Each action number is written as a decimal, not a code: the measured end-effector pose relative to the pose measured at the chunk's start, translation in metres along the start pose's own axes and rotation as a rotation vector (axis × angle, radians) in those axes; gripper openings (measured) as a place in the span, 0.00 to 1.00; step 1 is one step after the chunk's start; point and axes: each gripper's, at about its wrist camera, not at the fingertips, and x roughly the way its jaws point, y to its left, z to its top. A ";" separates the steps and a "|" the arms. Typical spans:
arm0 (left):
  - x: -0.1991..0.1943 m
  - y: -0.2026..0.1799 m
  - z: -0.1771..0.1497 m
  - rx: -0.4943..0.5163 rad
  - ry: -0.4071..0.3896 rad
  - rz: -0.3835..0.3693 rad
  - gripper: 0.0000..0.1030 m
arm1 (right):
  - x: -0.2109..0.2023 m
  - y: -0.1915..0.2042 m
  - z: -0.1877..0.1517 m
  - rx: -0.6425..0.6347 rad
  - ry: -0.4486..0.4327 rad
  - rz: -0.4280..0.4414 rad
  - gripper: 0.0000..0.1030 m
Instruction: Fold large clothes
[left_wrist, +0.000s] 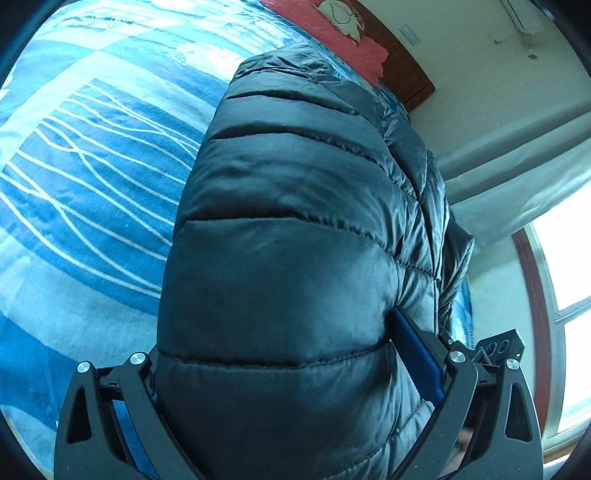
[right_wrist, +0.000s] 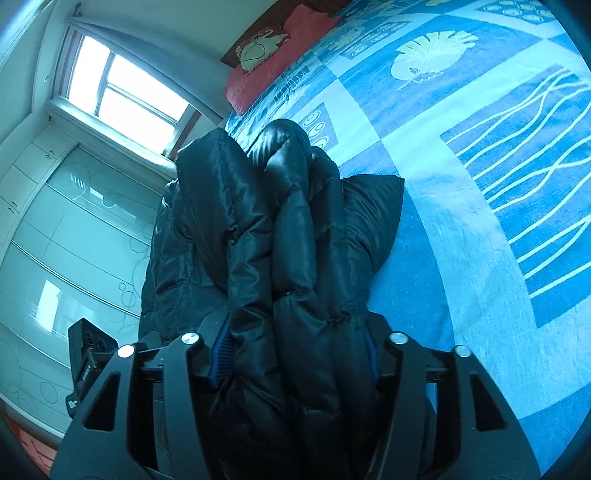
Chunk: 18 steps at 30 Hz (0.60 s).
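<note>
A black quilted puffer jacket lies on a bed and fills the middle of the left wrist view. My left gripper is shut on a thick fold of it; the blue pads press into its sides. In the right wrist view the jacket bunches in several puffy folds. My right gripper is shut on that bunch. Both grips hold the jacket's near edge just above the bedspread.
The bed has a blue and white patterned spread. A red pillow lies by the wooden headboard. A window and a white wardrobe stand beyond the bed's edge.
</note>
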 end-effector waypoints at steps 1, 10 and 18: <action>-0.004 0.004 0.001 -0.011 0.003 -0.007 0.93 | -0.001 0.002 0.000 -0.011 0.003 -0.010 0.59; -0.007 0.027 0.006 -0.069 0.045 -0.035 0.94 | -0.014 0.008 0.008 -0.033 0.021 -0.044 0.72; -0.001 0.030 0.014 -0.076 0.081 -0.031 0.94 | -0.001 0.007 0.025 0.000 0.035 -0.056 0.79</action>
